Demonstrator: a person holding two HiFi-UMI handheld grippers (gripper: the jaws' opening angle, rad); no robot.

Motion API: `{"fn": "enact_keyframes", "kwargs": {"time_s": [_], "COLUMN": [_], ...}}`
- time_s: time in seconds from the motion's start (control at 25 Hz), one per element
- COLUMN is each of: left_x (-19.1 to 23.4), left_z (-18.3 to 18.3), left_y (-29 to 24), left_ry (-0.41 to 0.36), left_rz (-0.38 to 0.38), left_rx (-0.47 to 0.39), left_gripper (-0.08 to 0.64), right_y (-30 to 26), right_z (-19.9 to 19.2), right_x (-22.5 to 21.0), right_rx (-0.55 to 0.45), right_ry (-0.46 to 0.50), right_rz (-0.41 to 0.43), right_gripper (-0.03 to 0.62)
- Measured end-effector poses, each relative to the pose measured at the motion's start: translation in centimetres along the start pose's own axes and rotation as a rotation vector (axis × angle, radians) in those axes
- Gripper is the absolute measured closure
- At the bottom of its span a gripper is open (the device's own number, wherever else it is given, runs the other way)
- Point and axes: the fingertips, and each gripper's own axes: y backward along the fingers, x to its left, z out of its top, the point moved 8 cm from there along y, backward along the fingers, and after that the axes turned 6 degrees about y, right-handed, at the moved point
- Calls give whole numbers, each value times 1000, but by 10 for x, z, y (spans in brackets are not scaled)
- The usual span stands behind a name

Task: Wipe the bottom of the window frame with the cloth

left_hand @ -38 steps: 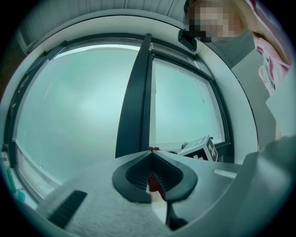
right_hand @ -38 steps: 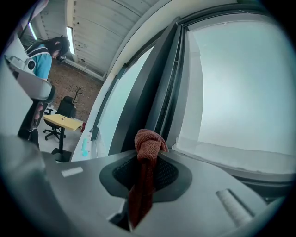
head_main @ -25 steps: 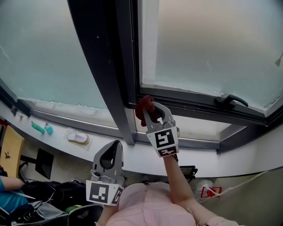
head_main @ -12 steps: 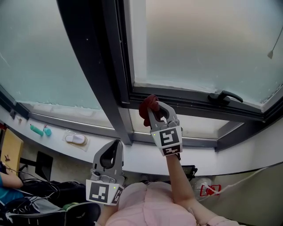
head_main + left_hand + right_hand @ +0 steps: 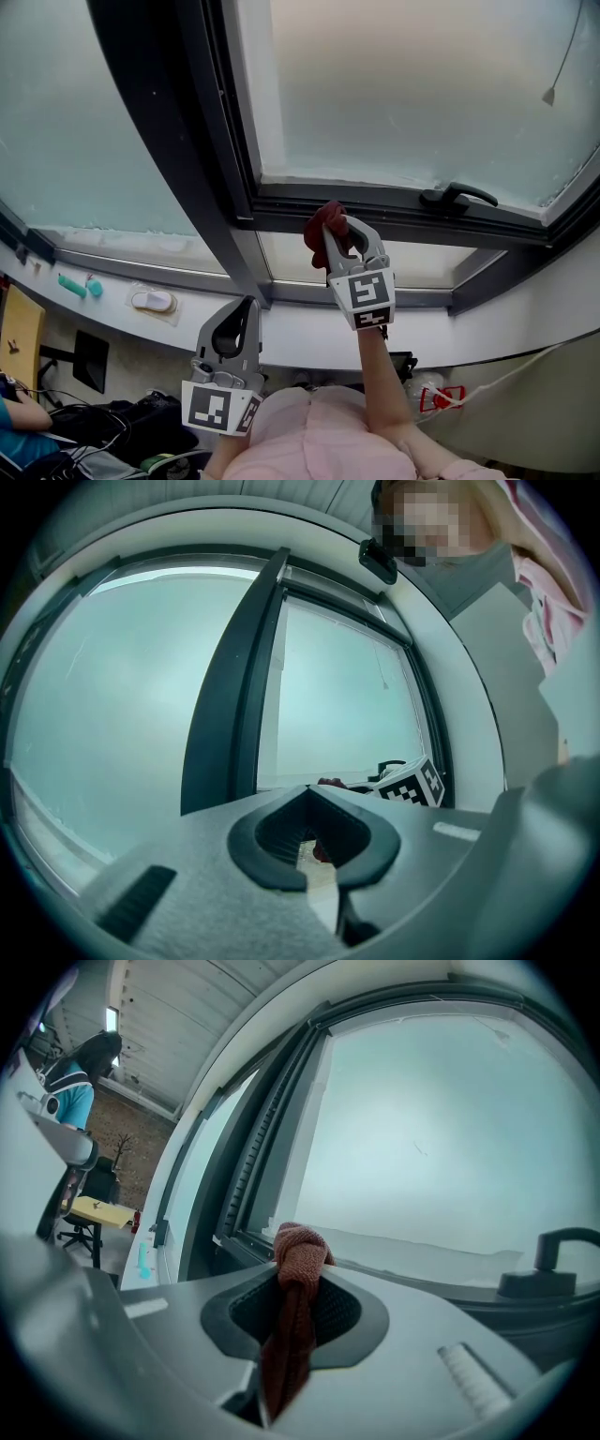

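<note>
- windowsill (image 5: pixel 192 311), far left: teal item (image 5: pixel 75 284) and white item (image 5: pixel 150 300) lying near each other
- left gripper (image 5: pixel 249 305) low, near the person's pink top, jaws clenched, nothing between them
- right gripper (image 5: pixel 345 228) raised, jaws grasping red cloth (image 5: pixel 322 232), bunched end past the tips
- cloth at bottom rail of window frame (image 5: pixel 394 208), near its left corner, contact unclear
- window handle (image 5: pixel 455 196) on same rail, well right of cloth
</note>
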Motion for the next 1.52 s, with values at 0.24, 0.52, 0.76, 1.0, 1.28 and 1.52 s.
{"fn": "enact_keyframes", "kwargs": {"time_s": [0.24, 0.52, 0.76, 1.0, 1.28, 1.52], "left_x": [-17, -33, -46, -58, -70, -78], "left_z": [-1, -3, -8, -10, -13, -14], "left_y": [-9, -20, -31, -42, -53, -60], "left_ry": [1, 12, 23, 26, 28, 29], "left_rz": [-30, -55, -81, -112, -139, -155], "left_rx": [0, 0, 6, 12, 20, 20], "left_gripper": [561, 561, 561, 561, 561, 561], "right_y": [17, 36, 51, 67, 82, 91], "right_z": [-8, -17, -25, -31, -38, -43], "right_x": [-23, -46, -66, -85, -104, -116], "right_rx": [10, 27, 33, 40, 44, 50], "right_ry": [-22, -29, -33, -41, -53, -58], "right_rz": [-37, -71, -109, -149, -185, -208], "right_gripper": [523, 522, 522, 520, 520, 518]}}
